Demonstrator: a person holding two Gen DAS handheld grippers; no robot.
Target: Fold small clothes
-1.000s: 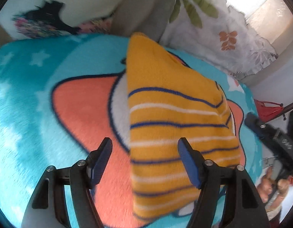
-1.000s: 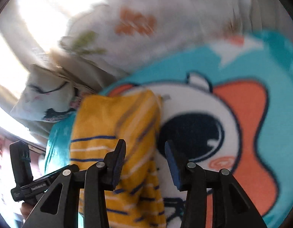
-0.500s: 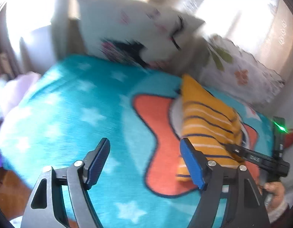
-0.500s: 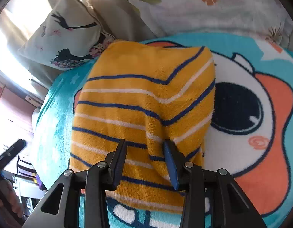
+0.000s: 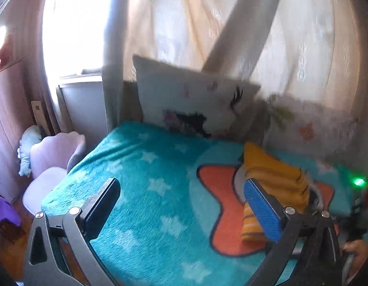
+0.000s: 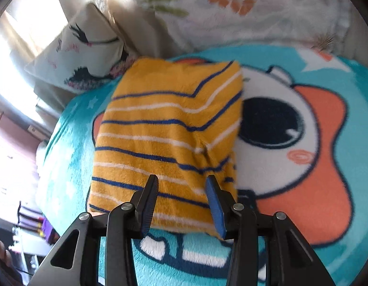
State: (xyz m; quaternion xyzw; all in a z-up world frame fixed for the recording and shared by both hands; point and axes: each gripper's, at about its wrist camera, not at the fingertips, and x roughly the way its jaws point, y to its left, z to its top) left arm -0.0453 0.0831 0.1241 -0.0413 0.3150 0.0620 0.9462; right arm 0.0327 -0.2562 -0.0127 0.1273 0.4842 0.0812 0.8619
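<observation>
The yellow striped garment (image 6: 167, 138) sits folded into a plump rectangle on the teal cartoon blanket (image 6: 303, 250), covering the left half of the printed character, its far edge toward twelve o'clock near the white cushion (image 6: 81, 54). Navy and white stripes bend in a chevron on the top layer, and a small pucker shows at about four o'clock of the bundle. The right gripper (image 6: 181, 200) hovers at its near edge, six o'clock, jaws partly apart over the fleece; whether the pads pinch any cloth, I cannot tell. Best move here, I'd judge: press that pucker flat and square the near edge without dragging the layers. The left gripper (image 5: 181, 205) is swinging its jaws wide, nothing between them, with the garment off at its three o'clock; a pale chair (image 5: 52, 157) stands beside the bed
</observation>
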